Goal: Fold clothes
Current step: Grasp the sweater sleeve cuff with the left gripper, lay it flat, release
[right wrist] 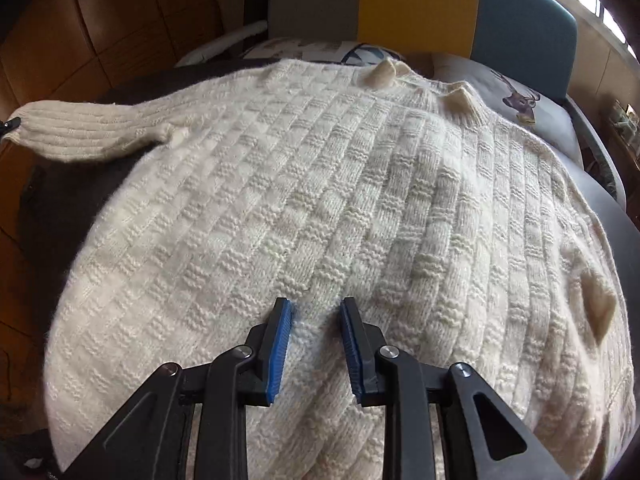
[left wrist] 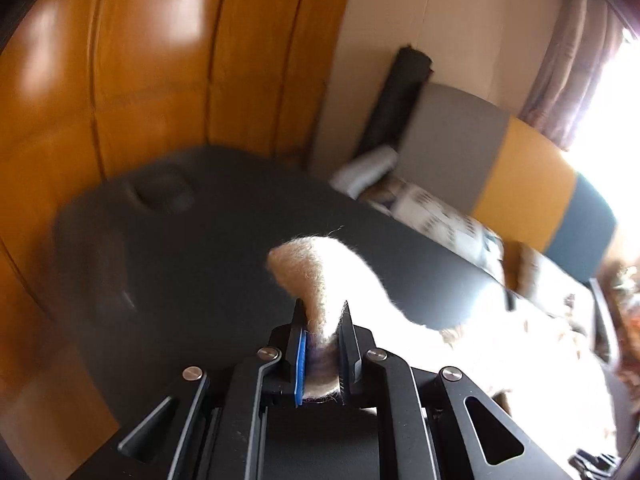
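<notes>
A cream knitted sweater (right wrist: 320,180) with a basket-weave pattern lies spread on a dark table (left wrist: 200,240). In the right wrist view one ribbed sleeve (right wrist: 80,132) stretches out to the left, and small knitted points stand up along the collar and right side. My left gripper (left wrist: 323,306) is shut on the sleeve's cuff (left wrist: 316,264), which is raised off the table and trails right into glare. My right gripper (right wrist: 316,304) sits at the sweater's near edge. A raised fold of knit is pinched between its blue pads.
A glossy wooden wall (left wrist: 140,60) stands close behind the table on the left. Past the far edge are a grey, yellow and blue panel (right wrist: 416,0), printed cushions (right wrist: 520,96), a dark roll (left wrist: 400,96) leaning on the wall, and a curtain (left wrist: 580,60) by a bright window.
</notes>
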`<state>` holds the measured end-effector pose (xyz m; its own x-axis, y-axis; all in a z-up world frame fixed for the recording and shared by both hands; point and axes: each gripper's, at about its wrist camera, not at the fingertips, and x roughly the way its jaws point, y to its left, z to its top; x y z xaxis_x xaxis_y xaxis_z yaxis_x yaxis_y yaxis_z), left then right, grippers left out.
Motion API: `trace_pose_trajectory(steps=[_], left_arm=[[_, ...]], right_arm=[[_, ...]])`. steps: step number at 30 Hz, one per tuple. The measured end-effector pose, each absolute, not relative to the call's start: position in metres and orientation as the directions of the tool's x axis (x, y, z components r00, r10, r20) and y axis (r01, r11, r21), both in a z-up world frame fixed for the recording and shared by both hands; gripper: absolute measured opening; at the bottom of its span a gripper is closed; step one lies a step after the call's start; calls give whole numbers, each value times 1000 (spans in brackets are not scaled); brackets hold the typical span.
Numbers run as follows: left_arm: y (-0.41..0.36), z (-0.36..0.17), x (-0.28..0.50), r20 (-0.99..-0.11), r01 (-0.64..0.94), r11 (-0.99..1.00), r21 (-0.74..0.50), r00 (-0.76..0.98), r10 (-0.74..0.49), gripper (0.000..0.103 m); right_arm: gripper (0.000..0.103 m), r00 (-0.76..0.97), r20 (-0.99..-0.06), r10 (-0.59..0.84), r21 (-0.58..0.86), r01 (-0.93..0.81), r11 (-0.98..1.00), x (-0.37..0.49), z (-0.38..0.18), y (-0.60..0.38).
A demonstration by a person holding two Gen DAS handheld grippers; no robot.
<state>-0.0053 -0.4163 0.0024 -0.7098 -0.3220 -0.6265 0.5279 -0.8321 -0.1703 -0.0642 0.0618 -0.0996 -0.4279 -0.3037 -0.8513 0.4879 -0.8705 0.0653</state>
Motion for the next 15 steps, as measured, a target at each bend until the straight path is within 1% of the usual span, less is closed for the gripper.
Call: trace_pose_trajectory(steps=[2, 4, 8, 10, 13, 14, 15], left_arm=[[-433, 3, -16, -632, 552, -823, -133, -687, -359, 12], [-443, -9, -36, -654, 566, -821, -75, -650, -388, 12], [-453, -52, -52, -743, 556, -831, -15, -563, -363, 12], [-459, -80, -53, -791, 566, -824, -29, -517, -328, 12], [-477, -119, -43, -869, 607, -790, -86, -434, -238, 14], [-484, -123, -36, -871, 619, -773, -135, -446, -206, 16], [-493, -120, -27, -861, 631, -750, -198, -478, -174, 20]], right_arm=[[26, -432, -843, -322, 82, 487, -870, -63, -102, 65], [26, -430, -841, -328, 90, 487, -869, -64, -104, 67], [26, -434, -839, -327, 86, 489, -868, -64, -106, 66], [26, -441, -835, -331, 90, 484, -871, -64, -108, 68], [26, -446, -835, -323, 85, 476, -875, -62, -109, 67], [26, -447, -835, -321, 83, 474, -876, -61, -109, 66], [27, -449, -834, -320, 83, 472, -878, -60, -109, 66]])
